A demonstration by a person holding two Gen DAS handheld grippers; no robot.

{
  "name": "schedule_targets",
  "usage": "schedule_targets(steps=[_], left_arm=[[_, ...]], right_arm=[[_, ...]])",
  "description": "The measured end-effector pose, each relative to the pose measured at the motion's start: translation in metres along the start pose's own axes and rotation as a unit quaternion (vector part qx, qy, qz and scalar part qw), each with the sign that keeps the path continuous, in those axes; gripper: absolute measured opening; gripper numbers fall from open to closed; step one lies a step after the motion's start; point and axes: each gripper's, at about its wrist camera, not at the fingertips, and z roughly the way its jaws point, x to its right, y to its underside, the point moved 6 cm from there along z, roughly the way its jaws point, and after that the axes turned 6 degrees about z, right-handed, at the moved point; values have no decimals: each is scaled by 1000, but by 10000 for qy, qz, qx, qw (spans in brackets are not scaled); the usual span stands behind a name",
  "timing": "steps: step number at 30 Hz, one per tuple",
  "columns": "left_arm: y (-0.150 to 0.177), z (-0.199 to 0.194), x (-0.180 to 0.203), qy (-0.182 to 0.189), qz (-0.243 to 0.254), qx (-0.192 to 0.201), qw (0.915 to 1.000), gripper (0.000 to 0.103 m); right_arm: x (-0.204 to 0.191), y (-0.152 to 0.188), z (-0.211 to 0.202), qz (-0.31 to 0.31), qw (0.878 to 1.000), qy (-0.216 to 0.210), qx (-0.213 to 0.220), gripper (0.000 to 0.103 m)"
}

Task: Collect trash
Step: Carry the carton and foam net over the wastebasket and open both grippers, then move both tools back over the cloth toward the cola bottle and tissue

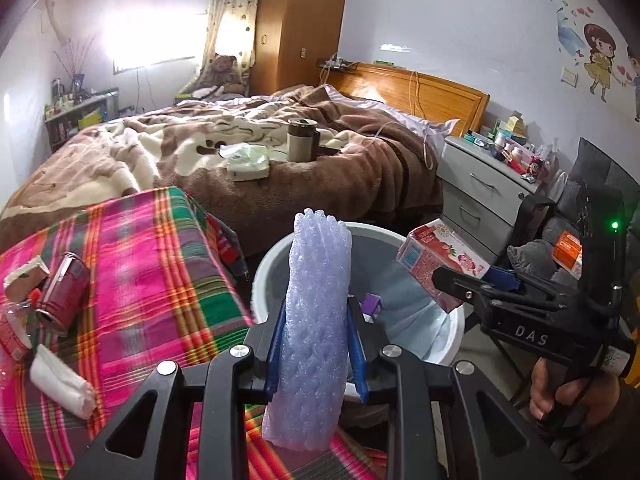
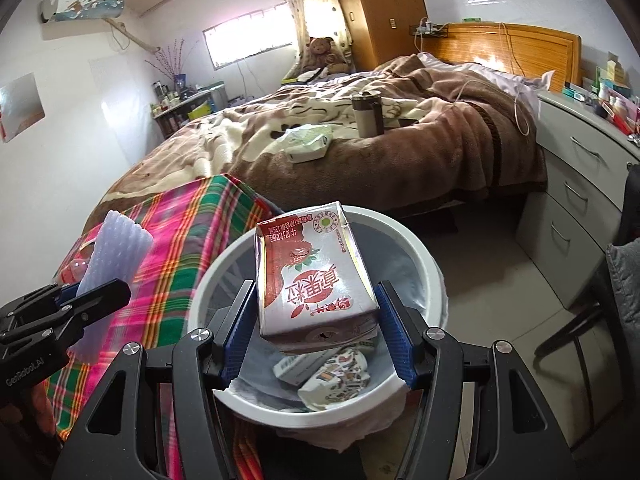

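Observation:
My left gripper (image 1: 316,344) is shut on a pale lilac foam sleeve (image 1: 316,320), held upright just in front of the white trash bin (image 1: 264,264). My right gripper (image 2: 316,332) holds a red and white milk carton (image 2: 312,276) over the bin (image 2: 424,256); in the right wrist view the jaws look slightly wider than the carton. The carton (image 1: 440,260) and right gripper (image 1: 480,284) also show at the right of the left wrist view, above the bin rim. The foam sleeve (image 2: 112,256) and left gripper (image 2: 72,304) show at the left of the right wrist view. Wrappers (image 2: 336,372) lie in the bin.
A plaid-covered table (image 1: 152,280) at the left holds a dark red can (image 1: 66,292), a white folded tissue (image 1: 60,384) and other scraps. Behind stands a bed (image 1: 240,152) with a mug and a tissue pack. A grey drawer unit (image 1: 476,192) stands at the right.

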Motion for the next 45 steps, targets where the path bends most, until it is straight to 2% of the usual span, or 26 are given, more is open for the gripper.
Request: schedule_targets(steps=[13,15,17,19,20,23,33,45], left_arm=[[-5,44,10,260,-104,-280,9992,29],[-5,46,12,287,-41,-275,9992,32],[-4,46,13,306,-17,-289,9991,47],[-3,46,12,369,-63,-291,9989,53],[-3,45,12,392,-66,-277,9988,53],[-2,43,7,280,-79,-252,9993,58],[3,20,-11,198,-230,-104,9995,59],[16,-33,-46,-274,-389,209,9987,59]], right_arm=[[19,7,27,-103,9986,333,-392,61],[20,8,29,-116,9984,369,-420,61],[21,8,28,-144,9982,441,-373,62],[22,7,27,-174,9977,539,-372,62],[22,7,26,-172,9977,554,-357,62],[21,6,22,-180,9978,567,-280,73],[9,4,16,-137,9988,442,-182,73],[-36,6,1,-261,9996,-24,86,73]])
